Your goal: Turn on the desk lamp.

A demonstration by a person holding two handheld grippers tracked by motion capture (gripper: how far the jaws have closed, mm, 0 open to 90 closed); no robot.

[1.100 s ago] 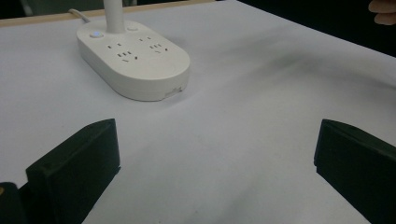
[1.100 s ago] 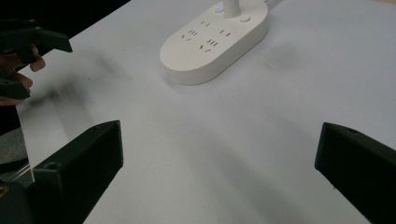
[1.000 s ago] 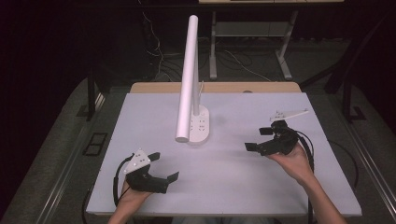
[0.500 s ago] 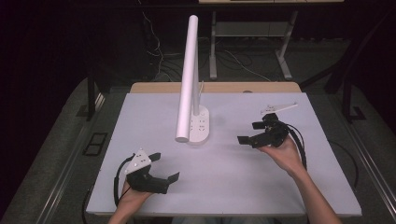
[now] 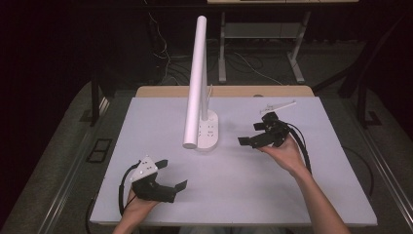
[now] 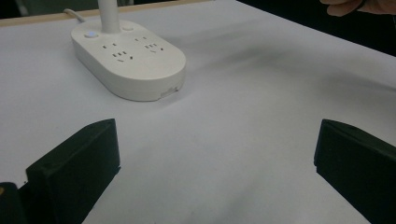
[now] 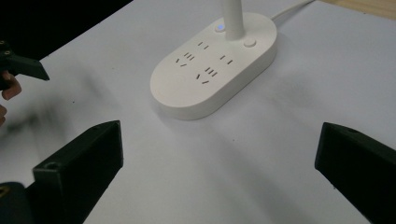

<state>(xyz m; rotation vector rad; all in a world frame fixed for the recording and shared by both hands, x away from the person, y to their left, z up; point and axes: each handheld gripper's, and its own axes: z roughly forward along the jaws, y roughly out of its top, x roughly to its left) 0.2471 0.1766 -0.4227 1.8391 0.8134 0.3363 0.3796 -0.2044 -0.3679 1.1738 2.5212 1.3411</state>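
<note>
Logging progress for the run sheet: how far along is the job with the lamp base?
Done: nothing visible yet; the lamp base sits untouched on the table. In hand: the right gripper is open, raised off the table and aimed at the base; the left gripper is open near the front edge, also pointed at it. Left: closing in and making contact, likely with the buttons or sockets.
</note>
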